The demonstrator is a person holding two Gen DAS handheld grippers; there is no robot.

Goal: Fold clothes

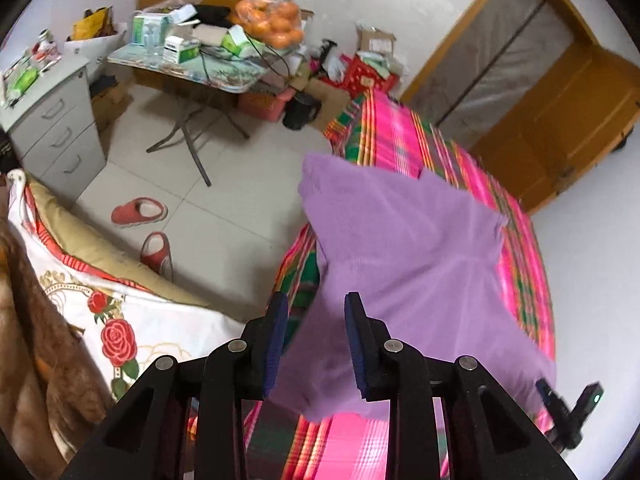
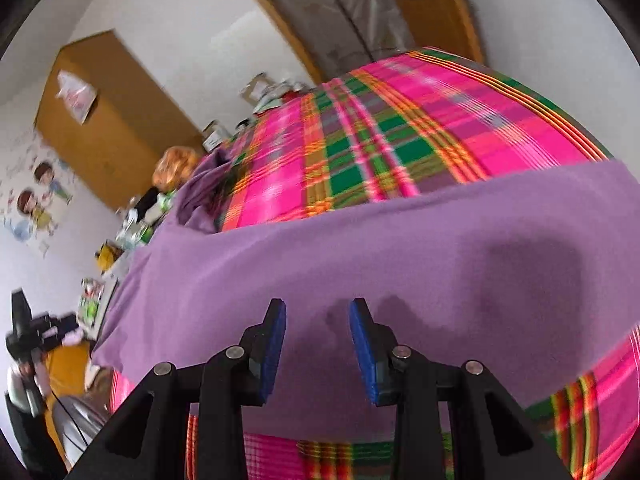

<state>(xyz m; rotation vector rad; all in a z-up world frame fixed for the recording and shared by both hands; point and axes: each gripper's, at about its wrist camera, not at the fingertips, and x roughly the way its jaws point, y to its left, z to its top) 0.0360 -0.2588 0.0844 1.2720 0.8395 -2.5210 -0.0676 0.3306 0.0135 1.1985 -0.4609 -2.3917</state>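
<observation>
Purple garment (image 1: pixel 400 264): near edge hidden behind left gripper (image 1: pixel 316 344) housing; far end smeared. Plaid bedcover (image 2: pixel 400 128): pattern motion-blurred, cut off at lower right of frame. Boxes on folding table (image 1: pixel 180 68), upper left: labels too small to tell.

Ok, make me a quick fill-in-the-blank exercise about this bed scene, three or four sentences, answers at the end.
1. The garment spread on the bed is ____ in colour.
2. The plaid bedcover under it is mostly ____ with green squares.
3. On the tiled floor beside the bed lies a pair of red ____.
4. The bag on the folding table holds round ____ fruit.

Missing words: purple; pink; slippers; orange
</observation>
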